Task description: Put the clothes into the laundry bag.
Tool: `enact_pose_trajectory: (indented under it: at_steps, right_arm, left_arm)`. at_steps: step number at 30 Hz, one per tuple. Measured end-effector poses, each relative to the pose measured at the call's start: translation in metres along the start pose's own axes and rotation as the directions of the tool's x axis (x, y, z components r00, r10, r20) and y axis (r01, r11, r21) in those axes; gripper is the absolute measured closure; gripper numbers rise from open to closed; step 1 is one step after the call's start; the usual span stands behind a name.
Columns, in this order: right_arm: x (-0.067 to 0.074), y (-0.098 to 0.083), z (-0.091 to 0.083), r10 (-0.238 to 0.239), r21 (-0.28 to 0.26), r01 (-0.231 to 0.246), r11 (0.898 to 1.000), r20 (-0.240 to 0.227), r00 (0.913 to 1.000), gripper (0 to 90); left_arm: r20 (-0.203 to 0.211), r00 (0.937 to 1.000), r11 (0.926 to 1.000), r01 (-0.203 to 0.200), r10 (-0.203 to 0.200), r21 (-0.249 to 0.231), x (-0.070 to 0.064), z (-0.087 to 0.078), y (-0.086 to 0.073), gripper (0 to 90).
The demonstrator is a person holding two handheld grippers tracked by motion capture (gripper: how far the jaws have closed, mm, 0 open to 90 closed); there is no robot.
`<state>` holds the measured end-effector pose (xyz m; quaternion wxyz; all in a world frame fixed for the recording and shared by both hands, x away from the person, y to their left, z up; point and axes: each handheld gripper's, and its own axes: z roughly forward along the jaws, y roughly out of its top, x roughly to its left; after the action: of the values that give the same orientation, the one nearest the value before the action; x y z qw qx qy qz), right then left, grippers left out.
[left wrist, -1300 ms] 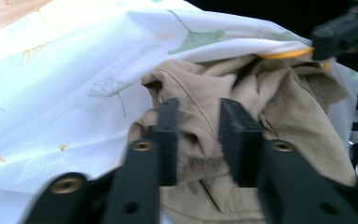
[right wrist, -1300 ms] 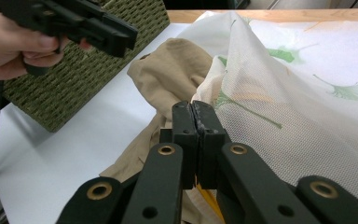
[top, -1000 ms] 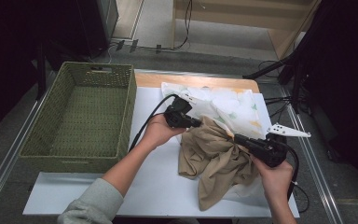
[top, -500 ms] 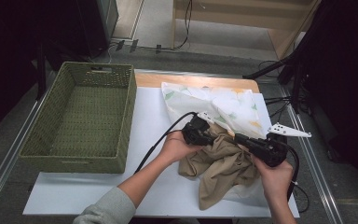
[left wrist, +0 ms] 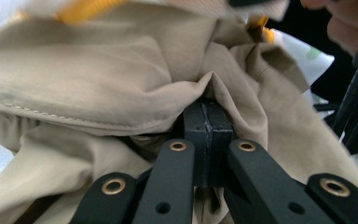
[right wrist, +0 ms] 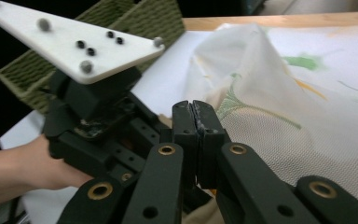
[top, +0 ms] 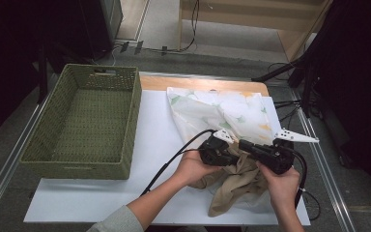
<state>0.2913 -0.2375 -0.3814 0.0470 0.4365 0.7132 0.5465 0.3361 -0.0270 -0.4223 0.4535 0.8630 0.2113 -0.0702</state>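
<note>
A: Where did the tan cloth [top: 234, 186] lie at this point?

B: Bunched on the white table [top: 101, 203], front right, between the two hands. Its upper edge overlapped the leaf-print cloth [top: 222, 108], which lay spread flat behind it.

A: Left gripper [top: 224, 154]?

B: Held low at the tan cloth's upper left edge, pointing right. In the left gripper view the jaws were pressed together, tips tucked into a fold of the tan cloth [left wrist: 121, 88]. Fabric draped over and around the tips; a stitched hem ran just left of them. Whether any fabric sat between the pads, I could not tell, since the seam between the pads looked closed and bare as far as it showed.

A: Right gripper [top: 245, 144]?

B: Pointed left, toward the other gripper, the two nearly touching above the tan cloth. In the right gripper view the jaws [right wrist: 196, 114] were pressed together too, nothing visible between the pads. The leaf-print cloth [right wrist: 279, 93] rose in a soft peak just beyond the tips. A scrap of tan showed below the jaws at the frame's bottom edge.

A: Anything else on the table?

B: Green basket [top: 84, 123] at the left, well apart from both cloths.
</note>
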Motion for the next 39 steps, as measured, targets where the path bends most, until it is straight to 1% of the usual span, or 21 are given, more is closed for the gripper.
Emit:
enact_pose_trajectory:
  at_steps: [2, 3, 6, 7, 9, 10, 11, 13, 15, 17, 19, 21, 24, 26, 27, 30, 32, 34, 35, 37, 39]
  right_arm:
    - [0.009, 0.002, 0.002, -0.016, 0.002, 0.016, 1.0, -0.025, 0.9996, 89.4]
    - [0.013, 0.003, 0.003, -0.035, 0.003, 0.036, 0.999, -0.034, 0.9988, 89.5]
    - [0.029, 0.006, 0.005, -0.059, 0.006, 0.059, 0.998, -0.064, 0.9962, 89.5]
    - [0.034, 0.007, 0.005, -0.07, 0.0, 0.07, 0.998, -0.075, 0.9947, 89.5]
    - [0.043, 0.009, 0.005, -0.083, -0.004, 0.083, 0.997, -0.087, 0.9927, 89.5]
    - [0.046, 0.01, 0.004, -0.095, -0.009, 0.095, 0.995, -0.083, 0.992, 89.5]
    - [0.048, 0.01, 0.003, -0.105, -0.013, 0.104, 0.995, -0.069, 0.9921, 89.5]
    - [0.047, 0.01, 0.002, -0.106, -0.016, 0.105, 0.994, -0.049, 0.9932, 89.5]
    - [0.04, 0.008, 0.001, -0.083, -0.016, 0.082, 0.996, -0.043, 0.9956, 89.5]
    - [0.032, 0.006, 0.0, -0.062, -0.018, 0.061, 0.998, -0.038, 0.9974, 89.5]
    - [0.025, 0.003, -0.001, -0.054, -0.017, 0.053, 0.998, -0.017, 0.9984, 89.4]
    - [0.018, 0.001, -0.003, -0.042, -0.016, 0.042, 0.999, 0.001, 0.9991, 89.4]
    - [0.008, -0.002, -0.007, -0.023, -0.017, 0.023, 1.0, 0.019, 0.9996, 89.4]
    - [0.004, -0.003, -0.009, -0.011, -0.017, 0.011, 1.0, 0.029, 0.9995, 89.4]
    - [0.002, -0.004, -0.01, -0.008, -0.016, 0.009, 1.0, 0.033, 0.9994, 89.3]
    - [0.0, -0.004, -0.011, -0.006, -0.017, 0.006, 1.0, 0.043, 0.9991, 89.0]
    - [0.0, -0.005, -0.01, -0.01, -0.01, 0.011, 1.0, 0.043, 0.999, 88.9]
    - [0.001, -0.005, -0.01, -0.022, -0.005, 0.022, 1.0, 0.048, 0.9986, 88.9]
    - [0.002, -0.005, -0.009, -0.021, 0.0, 0.021, 1.0, 0.048, 0.9986, 88.9]
    - [0.001, -0.005, -0.008, -0.02, 0.003, 0.02, 1.0, 0.048, 0.9986, 88.8]
    - [0.001, -0.006, -0.007, -0.022, 0.006, 0.021, 1.0, 0.048, 0.9986, 88.8]
  left_arm:
    - [-0.004, 0.9999, 0.9995, 0.015, -0.015, -0.029, 0.0, -0.008, -0.003, 90.0]
    - [-0.004, 0.9997, 0.9985, 0.023, -0.023, -0.049, 0.0, -0.012, -0.005, 90.0]
    - [-0.001, 0.9997, 0.9954, 0.026, -0.026, -0.093, -0.001, -0.026, -0.006, 90.0]
    - [-0.003, 0.9999, 0.9949, 0.016, -0.016, -0.1, -0.002, -0.03, -0.005, 90.0]
    - [-0.01, 0.9999, 0.9953, 0.003, -0.004, -0.097, -0.003, -0.032, -0.002, 90.0]
    - [-0.021, 0.9997, 0.9963, -0.013, 0.011, -0.086, -0.004, -0.031, 0.0, 90.0]
    - [-0.025, 0.9996, 0.9968, -0.016, 0.014, -0.078, -0.003, -0.029, 0.0, 90.0]
    - [-0.027, 0.9996, 0.9974, 0.001, -0.003, -0.072, 0.001, -0.024, 0.001, 90.0]
    - [-0.031, 0.9995, 0.9983, 0.01, -0.012, -0.057, 0.005, -0.017, 0.002, 90.0]
    - [-0.03, 0.9995, 0.9992, 0.01, -0.011, -0.039, 0.008, -0.008, 0.005, 90.0]
    - [-0.037, 0.9992, 0.9997, 0.014, -0.014, -0.019, 0.009, -0.001, 0.009, 90.0]
    - [-0.017, 0.9996, 0.9996, 0.022, -0.022, -0.016, 0.009, -0.004, 0.01, 90.0]
    - [-0.022, 0.9998, 1.0, 0.003, -0.003, -0.002, 0.005, -0.019, 0.01, 90.0]
    - [-0.008, 0.9997, 0.9997, 0.024, -0.024, -0.007, 0.005, -0.032, 0.011, 85.3]
    - [-0.001, 0.9997, 0.9997, 0.024, -0.024, -0.011, 0.004, -0.038, 0.012, 82.1]
    - [-0.009, 1.0, 0.9999, 0.002, -0.002, -0.012, 0.001, -0.057, 0.012, 69.6]
    - [-0.012, 0.9999, 0.9999, -0.008, 0.008, 0.006, 0.0, -0.065, 0.01, 58.3]
    - [-0.026, 0.9995, 0.9996, -0.02, 0.02, 0.022, 0.001, -0.072, 0.006, 47.2]
    - [-0.035, 0.9991, 0.9996, -0.022, 0.023, 0.017, 0.002, -0.076, 0.003, 43.7]
    - [-0.038, 0.9993, 0.9999, -0.006, 0.006, 0.009, 0.007, -0.082, -0.003, 39.0]
    - [-0.054, 0.9985, 0.9997, 0.002, -0.001, 0.024, 0.013, -0.087, -0.01, 36.7]
